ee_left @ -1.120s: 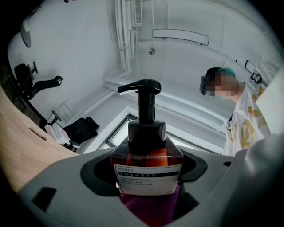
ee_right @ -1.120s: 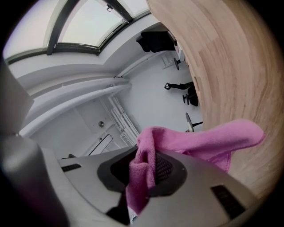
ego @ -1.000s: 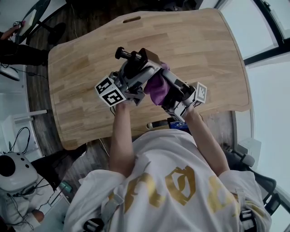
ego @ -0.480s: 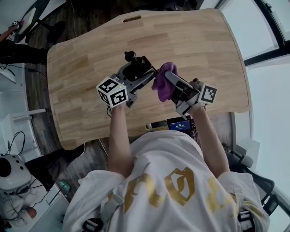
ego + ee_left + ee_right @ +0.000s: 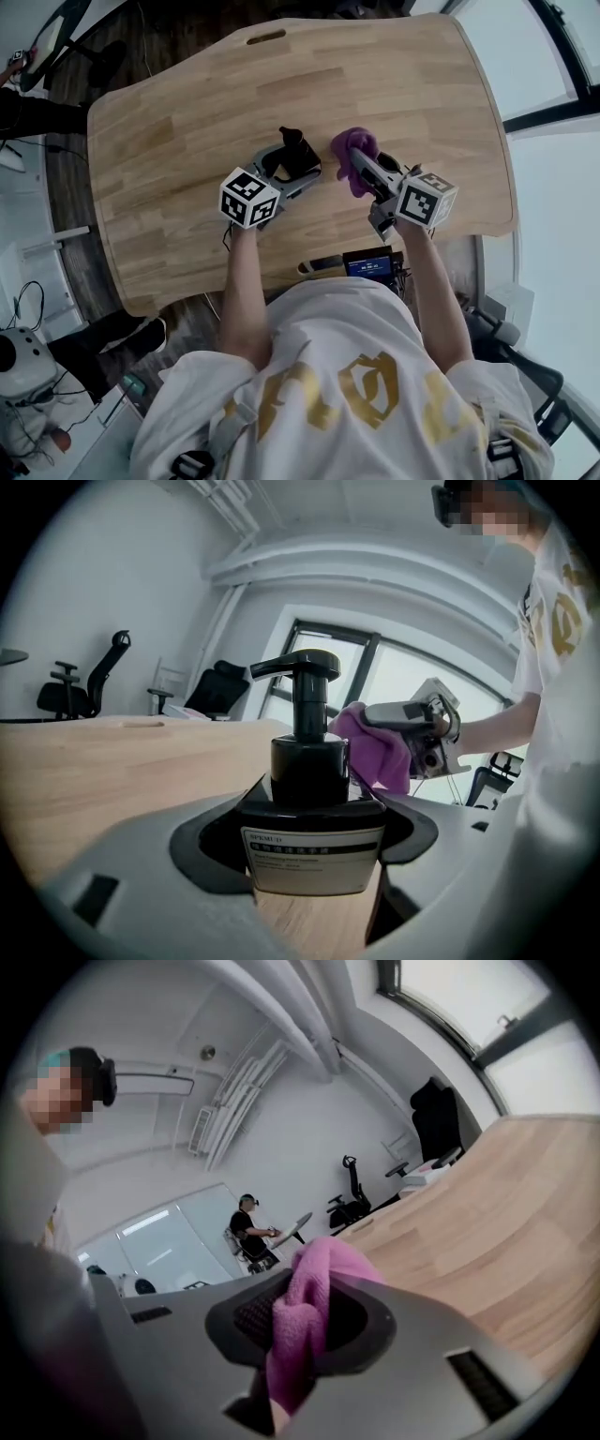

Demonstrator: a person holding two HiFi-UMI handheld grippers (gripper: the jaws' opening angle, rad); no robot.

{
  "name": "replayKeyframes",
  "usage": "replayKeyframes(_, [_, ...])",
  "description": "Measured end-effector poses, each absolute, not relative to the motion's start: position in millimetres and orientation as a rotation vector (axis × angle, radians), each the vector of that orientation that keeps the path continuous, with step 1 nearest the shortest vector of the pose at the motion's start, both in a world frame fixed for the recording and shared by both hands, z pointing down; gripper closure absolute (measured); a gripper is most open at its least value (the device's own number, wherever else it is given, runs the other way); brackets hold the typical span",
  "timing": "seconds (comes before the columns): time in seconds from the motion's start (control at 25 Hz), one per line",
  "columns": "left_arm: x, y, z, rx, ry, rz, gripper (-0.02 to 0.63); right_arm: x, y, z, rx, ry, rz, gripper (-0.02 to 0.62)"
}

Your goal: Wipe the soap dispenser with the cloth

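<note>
The black pump soap dispenser (image 5: 294,153) stands upright near the middle of the wooden table (image 5: 187,122), and my left gripper (image 5: 292,169) is shut on its body. In the left gripper view the dispenser (image 5: 314,789) fills the space between the jaws, its white label facing the camera. My right gripper (image 5: 362,171) is shut on a bunched purple cloth (image 5: 354,148), held a short gap to the right of the dispenser and not touching it. The cloth (image 5: 305,1321) hangs pinched between the right jaws. From the left gripper view the cloth (image 5: 375,752) shows just behind the pump.
A small device with a lit screen (image 5: 368,265) sits at the table's near edge between my arms. A slot handle (image 5: 266,37) is cut in the far edge. Office chairs (image 5: 89,682) and a seated person (image 5: 248,1232) are beyond the table. Windows run along the right.
Both grippers have gone down and away from the camera toward the table. The cloth, earlier pressed against the dispenser, now sits apart to its right.
</note>
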State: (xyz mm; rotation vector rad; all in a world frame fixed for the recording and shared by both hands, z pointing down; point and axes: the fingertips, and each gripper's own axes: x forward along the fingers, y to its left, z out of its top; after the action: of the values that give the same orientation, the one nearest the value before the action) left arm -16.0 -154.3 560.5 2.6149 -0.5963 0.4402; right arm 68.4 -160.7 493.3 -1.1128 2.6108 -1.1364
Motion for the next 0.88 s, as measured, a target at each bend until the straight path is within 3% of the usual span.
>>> replayKeyframes(0.28, [-8,-159,596,2.635,-0.51,0.577,0.259,87,-170,518,-1.376,2.752,-1.01,0.531])
replayKeyframes(0.88, [-9,-168,633,2.779,-0.52,0.774,0.259,89,-172,542,-1.437,2.717,-1.079,0.531])
